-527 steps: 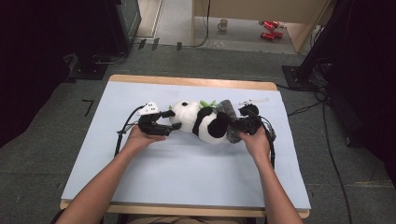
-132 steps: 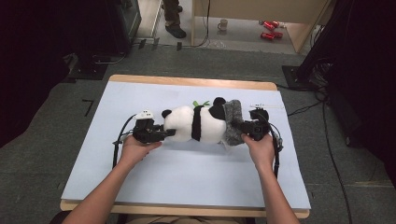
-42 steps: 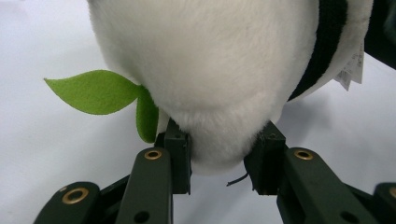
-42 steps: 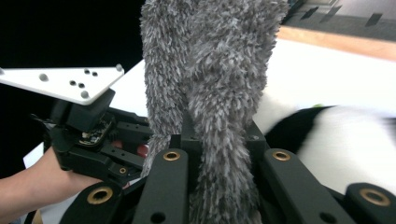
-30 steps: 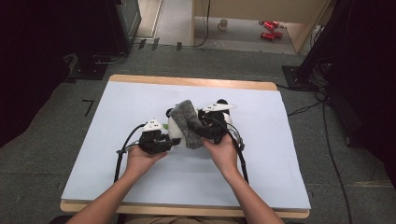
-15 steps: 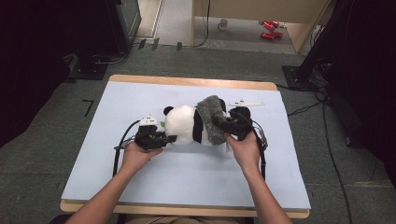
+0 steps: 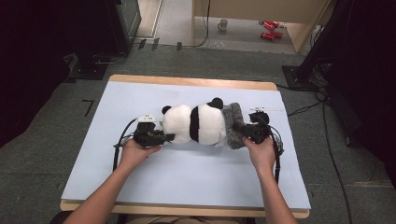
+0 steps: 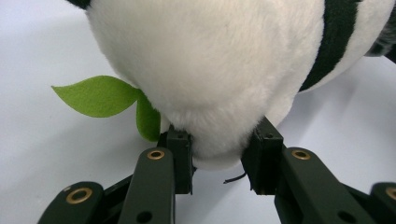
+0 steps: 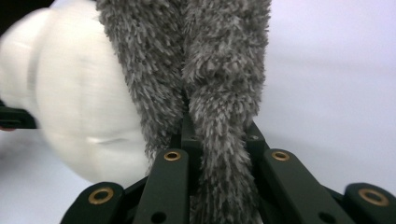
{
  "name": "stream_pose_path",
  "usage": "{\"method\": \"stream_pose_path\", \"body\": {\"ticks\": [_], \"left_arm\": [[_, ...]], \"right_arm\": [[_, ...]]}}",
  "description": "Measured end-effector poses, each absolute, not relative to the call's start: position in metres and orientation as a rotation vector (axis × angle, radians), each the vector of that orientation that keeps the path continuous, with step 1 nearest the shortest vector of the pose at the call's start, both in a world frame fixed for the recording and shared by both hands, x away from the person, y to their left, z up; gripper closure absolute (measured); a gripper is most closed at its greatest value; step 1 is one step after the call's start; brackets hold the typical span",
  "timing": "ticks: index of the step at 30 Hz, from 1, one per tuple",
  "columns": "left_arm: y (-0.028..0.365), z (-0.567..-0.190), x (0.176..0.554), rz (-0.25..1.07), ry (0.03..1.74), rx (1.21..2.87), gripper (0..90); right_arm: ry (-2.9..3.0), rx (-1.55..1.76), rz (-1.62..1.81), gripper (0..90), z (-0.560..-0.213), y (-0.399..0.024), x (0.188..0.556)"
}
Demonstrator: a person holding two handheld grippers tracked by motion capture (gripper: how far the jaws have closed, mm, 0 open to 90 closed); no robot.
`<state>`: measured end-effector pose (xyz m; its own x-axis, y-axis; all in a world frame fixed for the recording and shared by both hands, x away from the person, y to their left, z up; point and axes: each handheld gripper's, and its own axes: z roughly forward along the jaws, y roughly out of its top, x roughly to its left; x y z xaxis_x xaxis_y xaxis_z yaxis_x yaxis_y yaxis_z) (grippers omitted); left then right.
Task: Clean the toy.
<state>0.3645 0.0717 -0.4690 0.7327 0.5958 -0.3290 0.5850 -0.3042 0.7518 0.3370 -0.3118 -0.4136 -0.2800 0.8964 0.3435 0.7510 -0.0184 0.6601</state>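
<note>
Jaws clamped at both ends — the left gripper [image 8: 217, 161] has its 2 black jaws pressed into the white plush at the head end of the panda toy [image 7: 196, 123], pinching a bulge of fur between them, with a green felt leaf [image 8: 100, 95] sticking out at 9 o'clock of the grip. Over on the other side, the right gripper [image 9: 219, 140] is squeezed tight on a fold of the shaggy grey cloth [image 9: 205, 70], its jaws drawn close with the grey pile bunched between them.

From the high view, the panda toy lies stretched along the middle of the pale blue tabletop [image 7: 187, 182], head toward 9 o'clock, the grey cloth [image 7: 232, 126] wrapped against its rear end at 3 o'clock. Left gripper [image 7: 163, 137] sits at the toy's 9 o'clock, right gripper [image 7: 243, 132] at its 3 o'clock — a hand behind each, forearms coming in from 6 o'clock. Cables loop off both grippers onto the tabletop.
</note>
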Motion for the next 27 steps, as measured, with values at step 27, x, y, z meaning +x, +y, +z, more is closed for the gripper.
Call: {"method": "stream_pose_path", "body": {"ticks": [27], "left_arm": [[0.060, -0.467, 0.338, 0.132, 0.890, 1.941, 67.8]], "right_arm": [[2.197, 1.428, 1.426, 78.2, -0.356, -0.223, 0.331]]}}
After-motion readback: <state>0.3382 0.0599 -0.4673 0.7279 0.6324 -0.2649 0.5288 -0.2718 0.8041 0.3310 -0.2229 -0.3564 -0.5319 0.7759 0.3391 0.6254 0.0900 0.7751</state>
